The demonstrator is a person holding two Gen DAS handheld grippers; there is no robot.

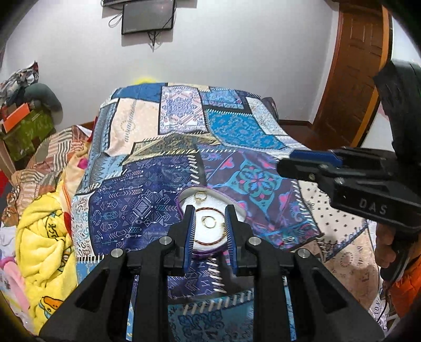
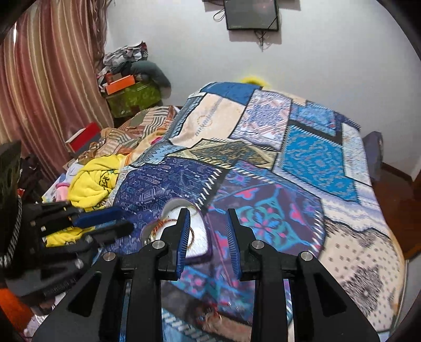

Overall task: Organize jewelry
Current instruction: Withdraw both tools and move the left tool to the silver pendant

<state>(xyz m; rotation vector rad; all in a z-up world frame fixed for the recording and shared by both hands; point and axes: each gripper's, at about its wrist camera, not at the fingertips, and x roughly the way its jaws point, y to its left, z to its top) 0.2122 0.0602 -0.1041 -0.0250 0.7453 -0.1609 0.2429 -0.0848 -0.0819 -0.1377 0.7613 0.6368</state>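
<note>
A round white jewelry box (image 1: 238, 207) with a purple rim lies on the patchwork quilt (image 1: 147, 210). Inside it are a gold ring (image 1: 200, 196), gold hoops (image 1: 209, 221) and a brown twisted bracelet (image 1: 208, 243). My left gripper (image 1: 209, 207) hovers just above the box, open by a narrow gap, with nothing pressed between its blue pads. My right gripper (image 2: 208, 210) is open over the quilt just right of the box (image 2: 198, 236) and holds nothing. Each gripper shows in the other's view: the right gripper (image 1: 286, 164) at the right, the left gripper (image 2: 123, 219) at the left. A small metallic piece (image 1: 288, 239) lies on the quilt right of the box.
A yellow blanket (image 1: 44, 236) is bunched at the quilt's left edge. Piled clothes and a green box (image 1: 26, 131) stand beyond it, by a striped curtain (image 2: 39, 79). A wooden door (image 1: 355, 79) is at the right, a dark screen (image 1: 147, 15) on the wall. A hand (image 1: 384, 244) with an orange sleeve holds the right gripper.
</note>
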